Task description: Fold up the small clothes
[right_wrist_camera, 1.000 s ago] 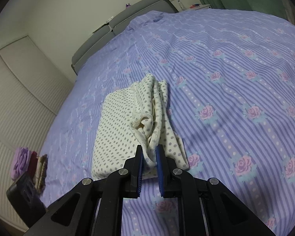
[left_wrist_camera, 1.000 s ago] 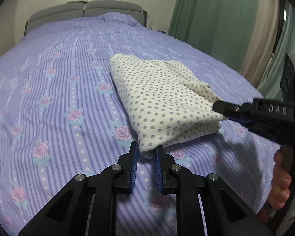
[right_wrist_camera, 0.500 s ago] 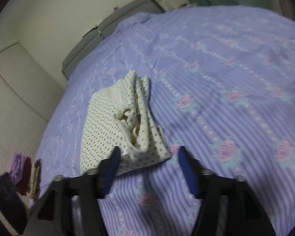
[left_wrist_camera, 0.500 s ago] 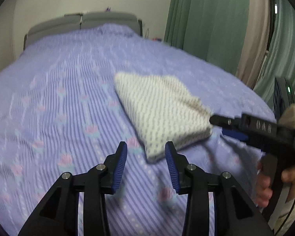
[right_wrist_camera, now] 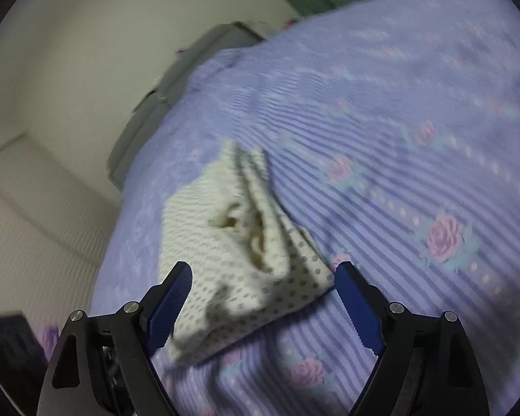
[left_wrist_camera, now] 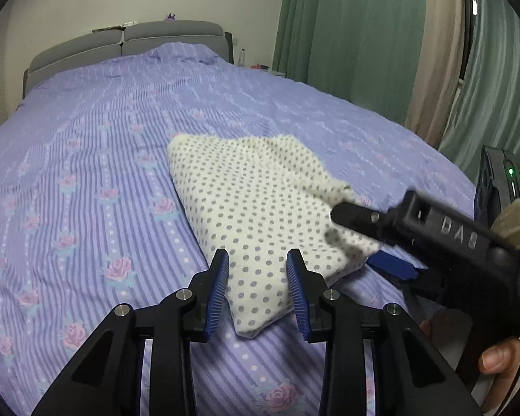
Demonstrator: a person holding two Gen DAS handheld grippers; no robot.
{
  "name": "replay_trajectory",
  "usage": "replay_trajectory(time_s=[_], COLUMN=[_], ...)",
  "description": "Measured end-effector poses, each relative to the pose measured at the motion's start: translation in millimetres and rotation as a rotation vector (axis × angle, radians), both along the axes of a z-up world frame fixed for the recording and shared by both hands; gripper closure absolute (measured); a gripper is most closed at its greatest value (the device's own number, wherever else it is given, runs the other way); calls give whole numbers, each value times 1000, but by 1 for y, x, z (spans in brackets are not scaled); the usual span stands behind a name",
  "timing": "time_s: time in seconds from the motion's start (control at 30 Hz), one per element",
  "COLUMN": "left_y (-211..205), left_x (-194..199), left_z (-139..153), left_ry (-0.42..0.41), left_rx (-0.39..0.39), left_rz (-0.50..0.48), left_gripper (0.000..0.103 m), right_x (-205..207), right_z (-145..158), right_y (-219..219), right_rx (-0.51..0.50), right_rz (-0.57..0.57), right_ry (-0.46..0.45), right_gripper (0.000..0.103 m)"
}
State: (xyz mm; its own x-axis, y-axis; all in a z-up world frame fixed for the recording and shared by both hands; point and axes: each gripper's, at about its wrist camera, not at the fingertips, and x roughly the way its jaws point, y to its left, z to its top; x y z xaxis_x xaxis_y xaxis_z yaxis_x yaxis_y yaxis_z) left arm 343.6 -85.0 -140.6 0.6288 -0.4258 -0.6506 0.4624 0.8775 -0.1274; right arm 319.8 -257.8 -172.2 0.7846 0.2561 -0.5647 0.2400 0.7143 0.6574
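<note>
Now folded dotted garment point(left_wrist_camera: 256, 208) just ahead of both gaping grippers, untouched

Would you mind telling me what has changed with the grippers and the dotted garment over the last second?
Both grippers let go: the left gripper and right gripper, each clamped on a corner of the folded polka-dot garment a second ago, have just opened their fingers, the right wider. The garment stays folded in the same spot on the striped bedspread.

Cream garment w/ grey polka dots point(left_wrist_camera: 256, 215), folded into a flat bundle, lies on the bed, layered edges showing.
</note>
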Motion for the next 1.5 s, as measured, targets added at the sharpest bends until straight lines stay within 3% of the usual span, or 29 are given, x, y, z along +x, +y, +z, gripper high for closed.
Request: replay_trajectory(time_s=[0.2, 0.33, 0.5, 0.73, 0.8, 0.87, 1.07, 1.5], left_y=[7, 9, 9, 10, 10, 10, 8, 5], left_x=[0, 2, 1, 2, 2, 2, 1, 1], left_z=[-5, -6, -7, -6, -6, -6, -7, -11], left_ry=[11, 19, 22, 30, 32, 31, 22, 29], left_rx=[0, -13, -12, -17, -20, -19, -6, 17], left_rz=[6, 10, 11, 10, 10, 9, 4, -6], left_gripper=[68, 68, 68, 68, 68, 68, 68, 68], right_x=[-5, -30, -9, 16, 20, 23, 25, 12], right_z=[-1, -5, -18, -13, -11, -9, -8, -22], right_y=[2, 2, 13, 8, 4, 4, 9, -12], right_rx=[17, 143, 150, 158, 183, 161, 86, 252], right_rz=[-17, -50, -1, -89, -118, -138, -133, -153], right_ry=[-3, -3, -13, -32, -37, -23, -23, -47], right_gripper=[15, 15, 10, 8, 12, 26, 39, 60])
